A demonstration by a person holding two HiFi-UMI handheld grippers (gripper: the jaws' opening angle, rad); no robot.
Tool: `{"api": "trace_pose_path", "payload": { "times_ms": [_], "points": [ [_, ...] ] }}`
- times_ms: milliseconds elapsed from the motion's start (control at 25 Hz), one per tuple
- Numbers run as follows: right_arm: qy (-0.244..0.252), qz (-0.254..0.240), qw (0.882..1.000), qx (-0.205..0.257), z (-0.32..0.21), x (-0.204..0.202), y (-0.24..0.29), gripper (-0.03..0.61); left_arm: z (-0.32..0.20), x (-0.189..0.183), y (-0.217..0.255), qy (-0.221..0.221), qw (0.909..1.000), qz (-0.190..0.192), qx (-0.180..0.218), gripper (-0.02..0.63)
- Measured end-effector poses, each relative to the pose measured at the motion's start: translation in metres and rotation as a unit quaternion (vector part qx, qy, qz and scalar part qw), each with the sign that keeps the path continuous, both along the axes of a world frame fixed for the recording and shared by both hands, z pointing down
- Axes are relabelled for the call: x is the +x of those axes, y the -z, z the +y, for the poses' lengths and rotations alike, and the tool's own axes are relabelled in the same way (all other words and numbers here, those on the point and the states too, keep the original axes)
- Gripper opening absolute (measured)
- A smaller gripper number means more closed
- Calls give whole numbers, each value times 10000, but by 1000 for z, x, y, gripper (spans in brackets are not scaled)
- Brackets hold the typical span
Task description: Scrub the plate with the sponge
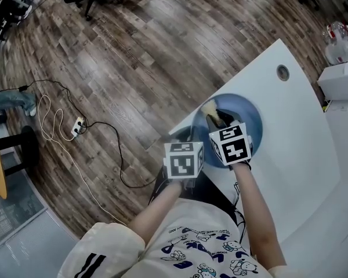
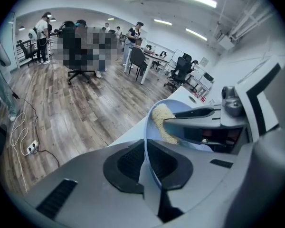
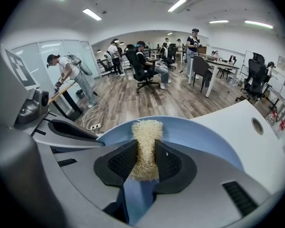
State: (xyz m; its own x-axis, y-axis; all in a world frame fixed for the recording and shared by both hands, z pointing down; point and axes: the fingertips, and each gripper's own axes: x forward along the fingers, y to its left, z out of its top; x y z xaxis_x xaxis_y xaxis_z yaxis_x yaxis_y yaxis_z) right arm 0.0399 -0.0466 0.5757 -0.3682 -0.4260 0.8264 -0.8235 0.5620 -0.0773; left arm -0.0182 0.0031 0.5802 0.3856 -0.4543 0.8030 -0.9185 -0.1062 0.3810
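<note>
A person works at the near corner of a white table (image 1: 301, 132), a gripper in each hand and both angled down over a blue plate (image 3: 204, 139) that sits at the table's edge beside the wooden floor (image 1: 133, 51). The left gripper (image 2: 148, 161) has its jaws closed on the plate's near rim, which runs edge-on between the dark pads. This grip looks meant to anchor the dish so it cannot slide or spin under pressure. Whether the plate lies flat or is tipped up slightly cannot be told. The right gripper (image 3: 145, 161) is clamped on a pale, fibrous loofah-type sponge (image 3: 146, 132), pinched near its lower half so that the free end pokes out past the fingertips onto the plate's inner face. Held that way, soft fibre rather than hard jaw would meet the glaze. With brace and sponge both set, scrubbing appears to be under way.
</note>
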Motion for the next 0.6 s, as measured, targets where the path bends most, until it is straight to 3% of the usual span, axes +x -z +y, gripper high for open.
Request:
{"api": "trace_pose_path", "payload": {
  "times_ms": [600],
  "points": [
    [-487, -66, 9987, -106, -6, 5, -5, 115, 1, -3, -3, 13, 10000, -23, -60, 26]
  ]
}}
